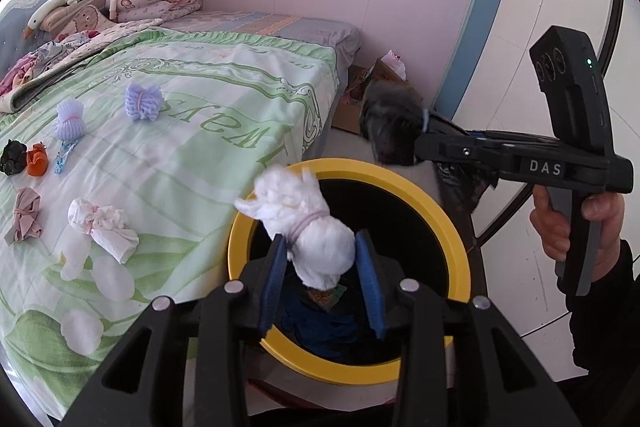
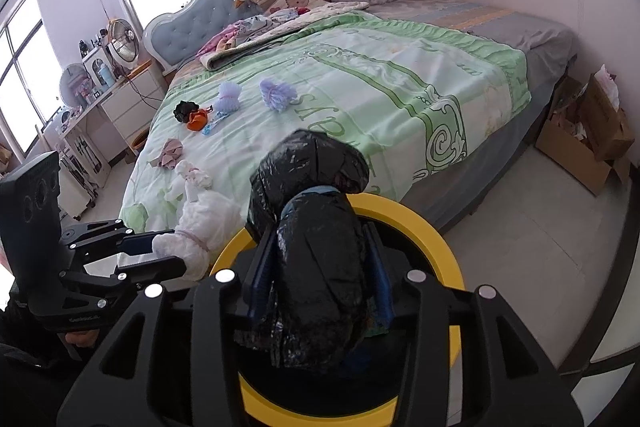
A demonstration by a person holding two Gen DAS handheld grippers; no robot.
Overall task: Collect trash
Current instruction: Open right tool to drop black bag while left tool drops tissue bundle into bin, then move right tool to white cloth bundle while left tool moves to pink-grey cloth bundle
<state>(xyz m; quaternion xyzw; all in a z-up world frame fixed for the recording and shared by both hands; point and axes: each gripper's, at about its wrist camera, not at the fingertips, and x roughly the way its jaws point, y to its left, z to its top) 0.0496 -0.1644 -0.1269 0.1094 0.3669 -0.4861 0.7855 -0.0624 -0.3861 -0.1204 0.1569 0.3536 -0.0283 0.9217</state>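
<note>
The left hand-held gripper [image 1: 321, 281] is over the yellow bin [image 1: 456, 239], its fingers let go, with the white bundle [image 1: 308, 231] loose between them. The right hand-held gripper [image 2: 318, 279] is over the bin too, let go around the black bag [image 2: 316, 263]. More small bundles [image 1: 104, 227] lie on the bed [image 1: 224, 99] beside the bin.

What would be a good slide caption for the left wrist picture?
A white tied bundle sits between the left hand-held gripper fingers above a yellow-rimmed bin, beside a bed scattered with more bundles.
</note>
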